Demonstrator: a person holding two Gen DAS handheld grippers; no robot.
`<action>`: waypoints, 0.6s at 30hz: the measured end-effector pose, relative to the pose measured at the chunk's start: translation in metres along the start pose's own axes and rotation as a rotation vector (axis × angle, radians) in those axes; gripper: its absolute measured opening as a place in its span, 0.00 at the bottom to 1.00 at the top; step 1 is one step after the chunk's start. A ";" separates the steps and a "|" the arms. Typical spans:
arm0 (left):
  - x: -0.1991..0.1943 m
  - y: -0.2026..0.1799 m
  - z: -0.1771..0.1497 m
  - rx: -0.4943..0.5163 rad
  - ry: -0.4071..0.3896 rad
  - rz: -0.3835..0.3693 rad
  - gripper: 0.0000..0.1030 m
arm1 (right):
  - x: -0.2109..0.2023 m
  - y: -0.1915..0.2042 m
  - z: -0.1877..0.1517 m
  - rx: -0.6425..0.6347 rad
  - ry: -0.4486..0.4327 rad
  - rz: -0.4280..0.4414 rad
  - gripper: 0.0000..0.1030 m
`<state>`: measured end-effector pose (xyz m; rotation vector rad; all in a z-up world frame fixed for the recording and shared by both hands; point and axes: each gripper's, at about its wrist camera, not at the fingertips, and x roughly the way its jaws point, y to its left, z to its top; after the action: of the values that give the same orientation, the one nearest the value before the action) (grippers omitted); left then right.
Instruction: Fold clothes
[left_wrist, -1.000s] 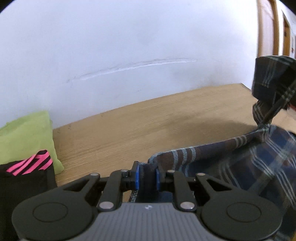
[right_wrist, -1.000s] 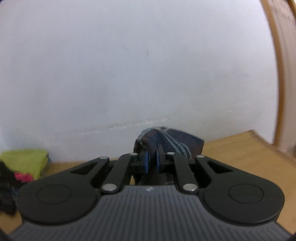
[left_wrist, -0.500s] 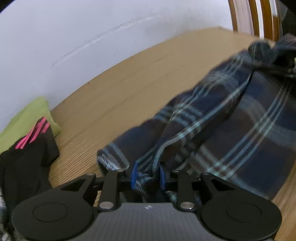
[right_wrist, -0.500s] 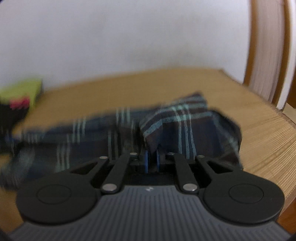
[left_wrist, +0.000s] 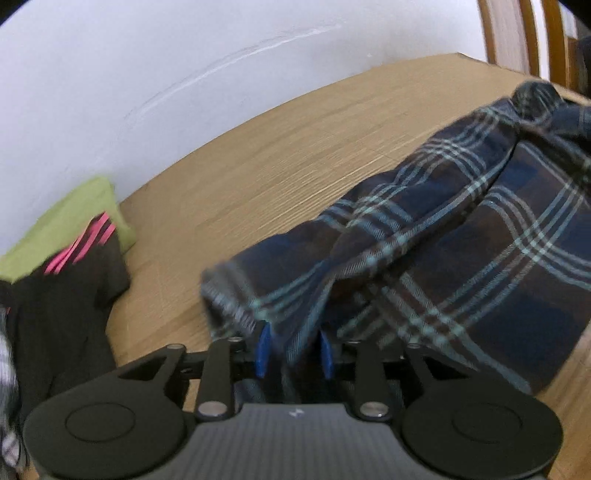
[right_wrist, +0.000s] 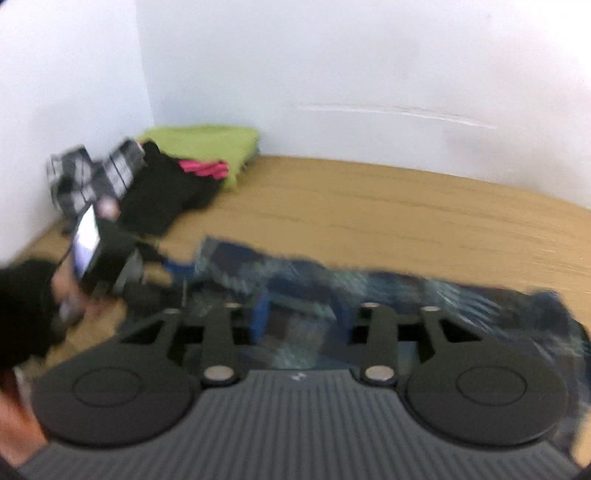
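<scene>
My left gripper (left_wrist: 294, 350) and right gripper (right_wrist: 300, 314) are both opening, plaid cloth (left_wrist: 461, 236) loose between the pads. Only the right wrist view shows my left hand (right_wrist: 74, 295), beside the cloth's end.

- No words, numbers or brand names can be read in either view.
- A small pale mark sits on the ribbed grey housing (left_wrist: 295, 412) behind the fingers in the left wrist view, too small to make out.
- The same mark in the right wrist view is blurred.
</scene>
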<state>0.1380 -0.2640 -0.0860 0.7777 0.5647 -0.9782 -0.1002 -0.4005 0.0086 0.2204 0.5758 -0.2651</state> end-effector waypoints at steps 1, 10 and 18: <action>-0.006 0.006 -0.004 -0.024 0.005 -0.003 0.35 | 0.029 0.000 0.006 0.023 0.003 0.022 0.43; -0.039 0.037 0.005 -0.255 -0.091 -0.059 0.38 | 0.201 0.025 -0.036 0.123 0.187 0.002 0.45; 0.034 0.020 0.010 -0.334 0.029 -0.170 0.41 | 0.149 0.007 -0.035 0.251 0.162 -0.018 0.43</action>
<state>0.1722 -0.2826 -0.0986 0.4512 0.8060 -0.9962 0.0044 -0.4121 -0.1025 0.4831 0.7052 -0.3397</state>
